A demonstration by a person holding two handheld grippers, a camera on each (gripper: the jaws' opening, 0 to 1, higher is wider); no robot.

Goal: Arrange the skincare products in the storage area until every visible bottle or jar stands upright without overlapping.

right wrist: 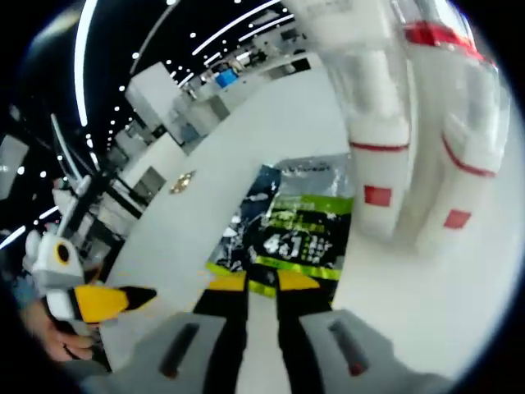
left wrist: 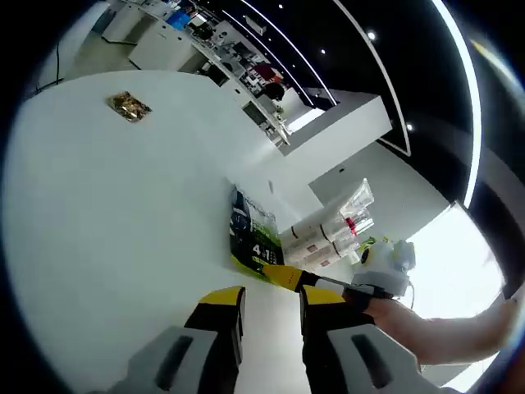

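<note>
Several white bottles [left wrist: 321, 235] [right wrist: 379, 156] with red labels and clear caps stand close together on the white table [left wrist: 123, 213]. A black and green pouch [left wrist: 248, 234] [right wrist: 299, 234] stands just in front of them. My right gripper [right wrist: 262, 287] [left wrist: 287, 275] has its yellow tips at the pouch's lower edge; the jaws stand a narrow gap apart, with table showing between them. Held off to the side of the pouch over bare table, my left gripper [left wrist: 272, 308] [right wrist: 123, 300] is open, holding nothing.
A small gold packet [left wrist: 129, 105] [right wrist: 182, 182] lies alone far out on the table. A hand [left wrist: 435, 332] holds the right gripper. Desks and shelves [left wrist: 221, 41] line the room beyond the table's far edge.
</note>
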